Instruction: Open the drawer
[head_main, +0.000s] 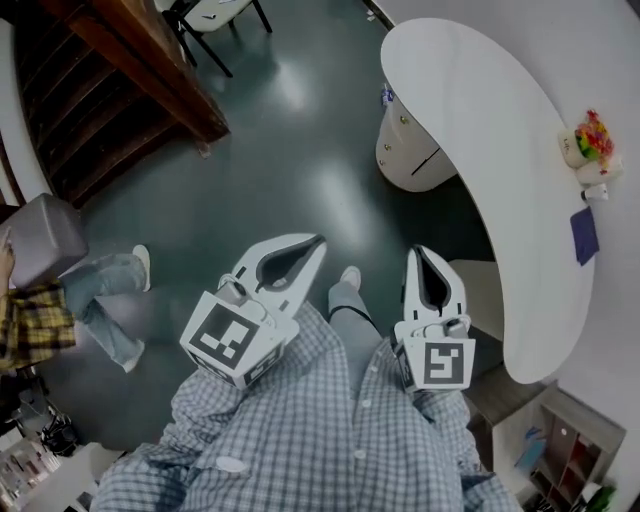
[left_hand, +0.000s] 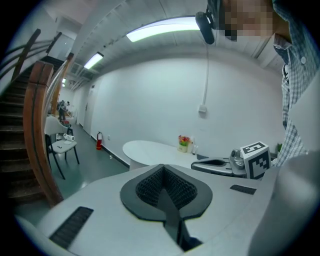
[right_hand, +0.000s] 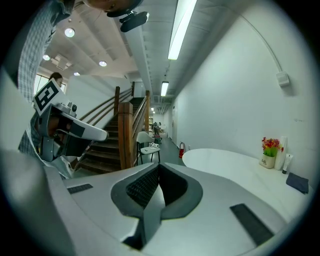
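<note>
Dark green glossy floor (head_main: 300, 150) takes up most of the head view. It is open in the middle, from the grippers up to the staircase and the table.

Wooden staircase (head_main: 110, 90) is at upper left, with a chair (head_main: 215, 15) beside its foot.

White curved table (head_main: 480, 130) runs down the right side, its rounded end toward the top of the view.

Drawer unit (head_main: 405, 150), white and round-fronted, stands on the floor tucked under that rounded end, partly covered by the tabletop. Small knobs show on the front and the drawers look shut. It is well apart from both grippers, with clear floor between.

Shelf unit (head_main: 560, 450) is at lower right. Its compartments hold small items, too small to identify.

A seated person (head_main: 60, 300) is at the left edge, beside a grey box (head_main: 45, 235).

Left gripper (head_main: 315, 242) is clenched, pads pressed together with nothing between them. It is held close to the checked shirt (head_main: 330, 430) and points out over the floor.

Right gripper (head_main: 420, 252) is also clenched and empty, alongside the left one and near the table's inner edge without touching it.

On the tabletop, toward the wall, are a pot with flowers in it (head_main: 588, 145) and a dark cloth (head_main: 584, 235) near it.
</note>
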